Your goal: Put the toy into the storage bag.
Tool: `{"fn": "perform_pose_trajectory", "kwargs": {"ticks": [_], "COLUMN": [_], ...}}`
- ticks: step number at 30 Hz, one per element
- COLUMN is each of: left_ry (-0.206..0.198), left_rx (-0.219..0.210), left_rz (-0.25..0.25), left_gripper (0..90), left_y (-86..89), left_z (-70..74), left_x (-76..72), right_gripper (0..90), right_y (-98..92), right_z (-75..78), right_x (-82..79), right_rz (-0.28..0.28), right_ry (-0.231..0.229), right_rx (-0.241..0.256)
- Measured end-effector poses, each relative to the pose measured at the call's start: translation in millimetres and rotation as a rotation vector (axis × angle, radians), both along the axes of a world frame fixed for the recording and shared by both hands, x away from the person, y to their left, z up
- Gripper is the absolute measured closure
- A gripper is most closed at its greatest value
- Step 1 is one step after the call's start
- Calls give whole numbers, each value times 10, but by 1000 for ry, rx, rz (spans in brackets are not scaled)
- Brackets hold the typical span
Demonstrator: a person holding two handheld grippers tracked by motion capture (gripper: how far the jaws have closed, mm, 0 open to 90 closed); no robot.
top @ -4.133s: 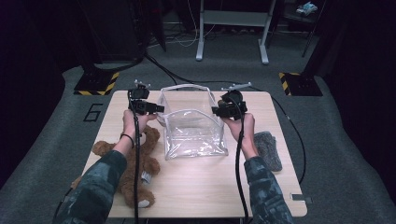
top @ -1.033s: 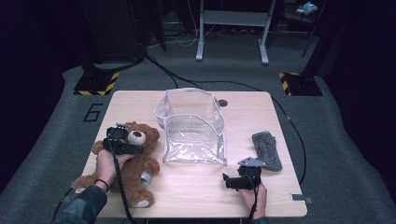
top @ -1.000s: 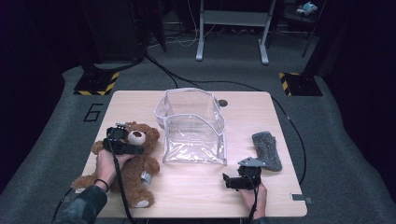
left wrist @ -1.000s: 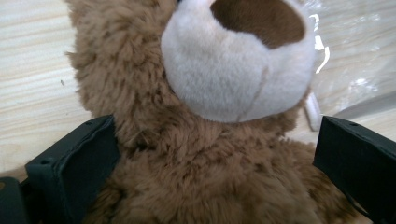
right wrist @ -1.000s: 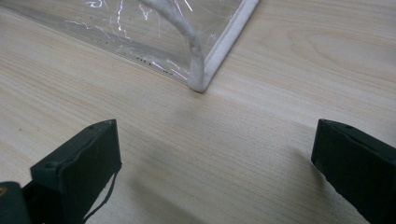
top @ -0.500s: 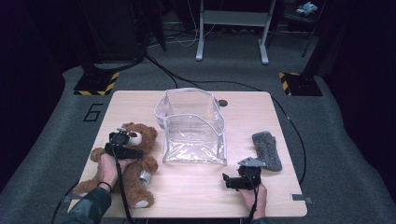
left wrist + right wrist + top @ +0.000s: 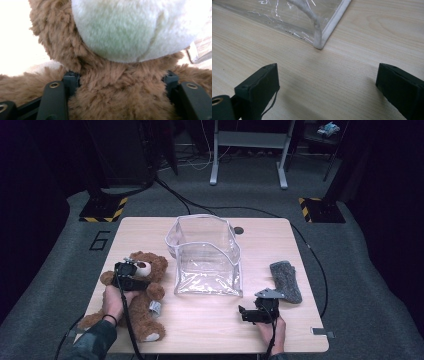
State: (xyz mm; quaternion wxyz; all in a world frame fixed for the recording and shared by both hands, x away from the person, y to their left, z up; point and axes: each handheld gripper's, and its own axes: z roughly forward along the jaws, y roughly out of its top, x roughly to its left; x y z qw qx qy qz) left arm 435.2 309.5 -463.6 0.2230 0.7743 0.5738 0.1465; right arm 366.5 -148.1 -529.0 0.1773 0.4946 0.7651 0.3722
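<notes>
Teddy bear [image 7: 134,290] is straddled at the neck by the left gripper's [image 7: 131,281] spread jaws, not yet pinched, for lifting toward the clear bag [image 7: 207,257]; the right gripper [image 7: 250,314] is rested wide apart and empty on the table [image 7: 200,325].

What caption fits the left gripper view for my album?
Left claw straddles the brown teddy bear just below its cream muzzle.

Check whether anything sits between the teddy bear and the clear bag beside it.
Nothing visible does. The teddy bear lies just left of the clear plastic bag, with bare table between them. The left gripper straddles the bear's neck; the right gripper rests open near the bag's front right corner, off that path.
</notes>
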Motion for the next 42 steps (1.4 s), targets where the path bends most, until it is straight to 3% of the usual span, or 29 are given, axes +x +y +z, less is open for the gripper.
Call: {"fn": "perform_pose_trajectory", "kwargs": {"ticks": [6,11,18,26,30,42], "left_ry": [-37,-101,-153,-242,-270,-302], "left_rx": [-13,-50,-98,-158,-182,-181], "left_rz": [-11,-5,7,16,34,42], "left_gripper": [440,453,459,466,468,471], "left_y": [48,118,173,235,258,293], "left_z": [49,142,287,480,546,675], "left_x": [-43,-110,-163,-207,-212,-167], "right_gripper": [46,49,50,51,50,51], "right_y": [-10,-13,-14,-16,-14,-16], "right_z": [-1,2,2,2,2,2], "right_x": [2,0,1,2,1,3], "right_rz": [0,-3,-4,-4,-5,-2], "right_ry": [0,2,1,2,2,3], "right_rx": [3,3,4,2,5,6]}}
